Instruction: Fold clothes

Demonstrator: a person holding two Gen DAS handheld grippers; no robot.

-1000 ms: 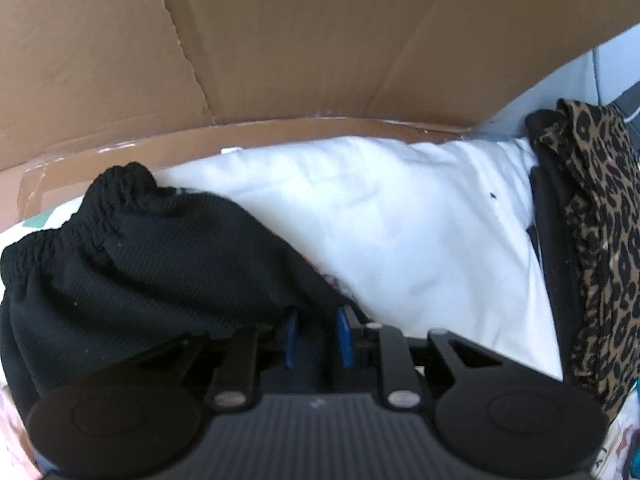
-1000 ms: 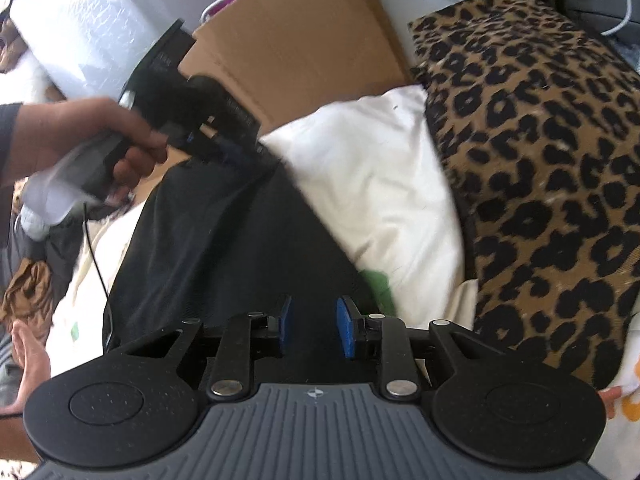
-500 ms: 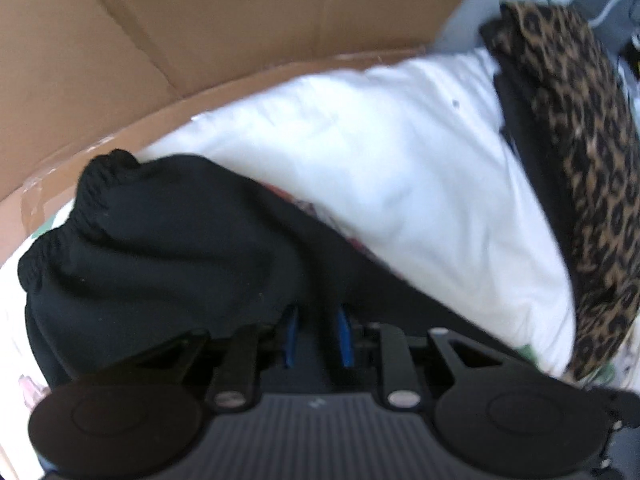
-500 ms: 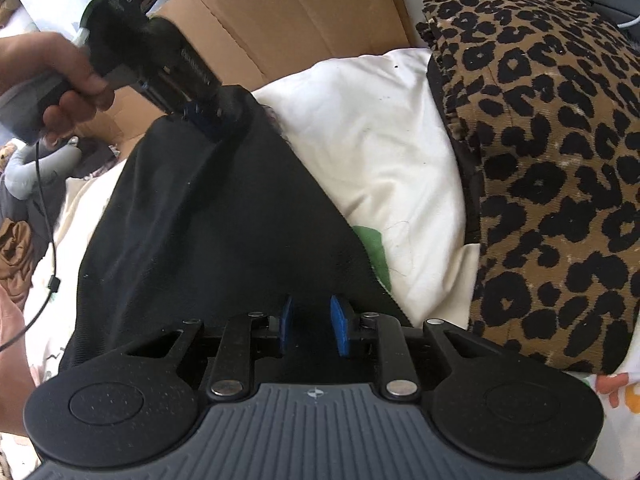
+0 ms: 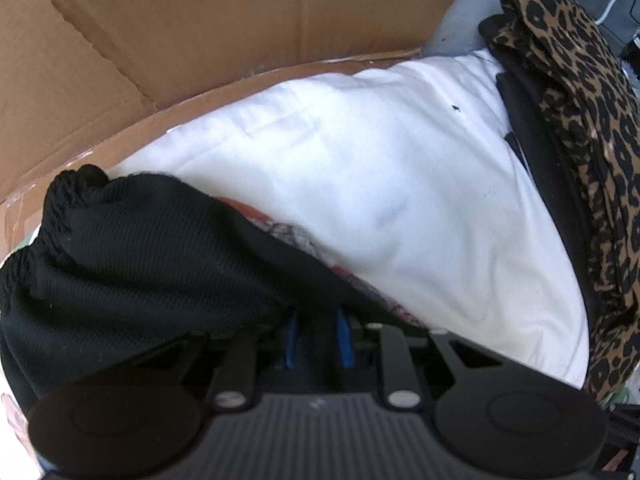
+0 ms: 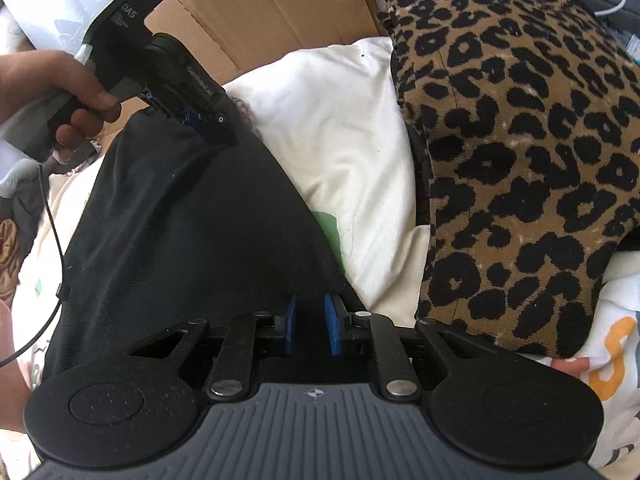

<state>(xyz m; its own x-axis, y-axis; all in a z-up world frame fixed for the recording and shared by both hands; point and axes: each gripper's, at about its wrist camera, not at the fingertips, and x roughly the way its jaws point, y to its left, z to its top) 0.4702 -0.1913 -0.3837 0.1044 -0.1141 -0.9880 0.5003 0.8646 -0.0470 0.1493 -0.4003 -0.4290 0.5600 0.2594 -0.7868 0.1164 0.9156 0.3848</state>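
moved: left gripper point(image 5: 316, 334) has swung the black garment point(image 6: 192, 232) corner toward the leopard-print cloth point(image 6: 516, 152) | right gripper point(image 6: 310, 322) jaws just closing, pinching garment's near corner | left pinches far corner | garment lies over white cloth point(image 5: 380, 184)

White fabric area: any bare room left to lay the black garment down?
Free: the white fabric strip between the black garment and the leopard-print piece. Crowded: cardboard behind, leopard stack to the right.
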